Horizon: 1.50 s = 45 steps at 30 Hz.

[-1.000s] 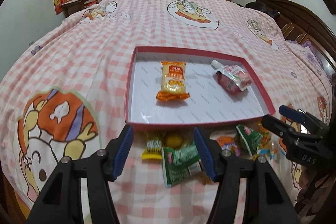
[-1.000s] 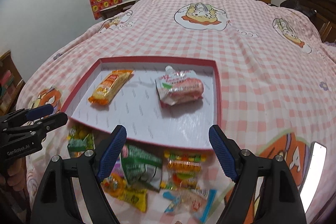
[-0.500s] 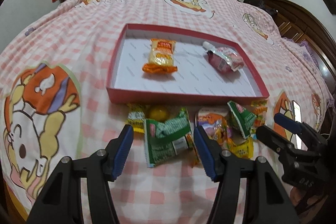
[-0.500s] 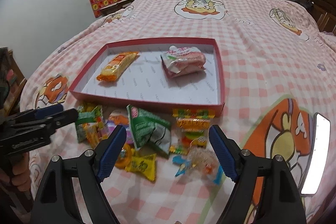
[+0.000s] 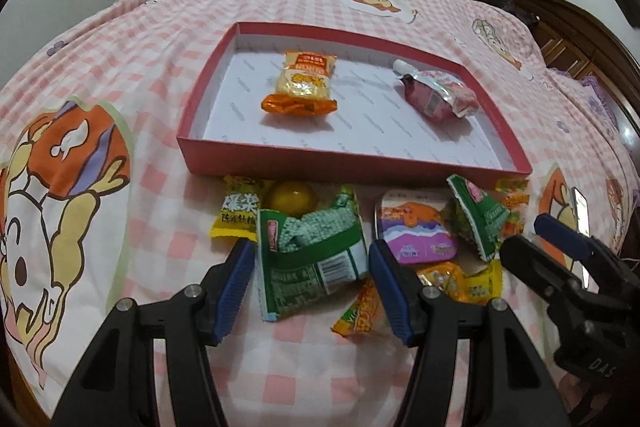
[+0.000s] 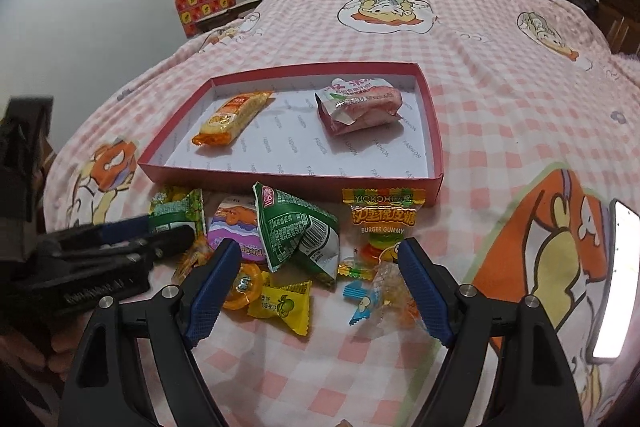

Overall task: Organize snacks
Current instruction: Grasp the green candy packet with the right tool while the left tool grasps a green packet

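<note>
You see a pink-and-white checked bedspread [image 5: 168, 39] printed with orange, yellow and purple cartoon figures. On it, the tray [image 5: 344, 165] is red outside, white inside with grey lettering. In the tray lie an orange-and-yellow packet [image 5: 302, 85] and a pink-red pouch [image 5: 436, 99] with a white cap. Just before the tray lie a green-and-white bag [image 5: 314, 255], a yellow candy [image 5: 238, 215] and a purple-and-orange cup [image 5: 416, 231]. Your grippers' pads [image 5: 236, 283] are blue on black fingers.

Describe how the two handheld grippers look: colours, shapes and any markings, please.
The left gripper and the right gripper look alike: black angular plastic arms with silver screw heads, and ribbed blue pads on the fingers. White lettering, partly unreadable, marks each body.
</note>
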Each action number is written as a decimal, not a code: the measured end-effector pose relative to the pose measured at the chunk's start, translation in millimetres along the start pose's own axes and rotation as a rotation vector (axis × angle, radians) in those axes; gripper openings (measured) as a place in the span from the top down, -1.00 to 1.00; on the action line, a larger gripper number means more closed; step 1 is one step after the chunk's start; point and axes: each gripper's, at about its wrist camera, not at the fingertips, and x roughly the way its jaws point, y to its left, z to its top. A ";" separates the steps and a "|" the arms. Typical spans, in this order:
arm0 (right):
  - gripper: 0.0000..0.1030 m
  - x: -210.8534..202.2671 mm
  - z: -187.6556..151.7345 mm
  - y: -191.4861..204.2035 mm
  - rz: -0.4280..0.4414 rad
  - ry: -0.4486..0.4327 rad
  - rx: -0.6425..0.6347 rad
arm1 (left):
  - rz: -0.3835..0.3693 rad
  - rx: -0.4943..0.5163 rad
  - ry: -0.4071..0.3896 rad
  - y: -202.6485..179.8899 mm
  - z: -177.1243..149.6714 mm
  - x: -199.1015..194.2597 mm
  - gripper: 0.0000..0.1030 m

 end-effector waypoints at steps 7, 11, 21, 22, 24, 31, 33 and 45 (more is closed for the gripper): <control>-0.42 -1.3 0.7 0.2 0.040 -0.017 0.019 | -0.020 0.000 -0.006 1.3 -0.8 2.4 -0.03; -0.35 -0.1 1.7 4.2 0.053 -0.022 0.004 | -0.035 -0.002 -0.010 2.1 -1.5 0.3 0.08; -0.21 15.6 3.0 4.0 0.076 0.001 0.037 | -0.066 -0.017 -0.017 6.6 -3.7 -9.0 0.11; -0.20 16.5 3.5 3.8 0.079 0.001 0.043 | -0.065 -0.015 -0.018 6.5 -4.2 -10.0 0.11; -0.19 18.7 4.5 3.0 0.086 0.006 0.054 | -0.062 -0.010 -0.025 6.0 -5.3 -12.1 0.11; -0.03 30.0 5.2 0.2 0.084 0.040 0.079 | -0.067 -0.005 -0.048 9.5 -7.9 -18.6 0.11; -0.02 31.9 5.6 1.2 0.075 0.043 0.077 | -0.069 -0.006 -0.053 10.3 -8.8 -20.4 0.11; 0.15 23.9 4.3 9.4 0.057 0.026 0.066 | -0.077 0.003 -0.071 12.9 -12.0 -34.3 0.11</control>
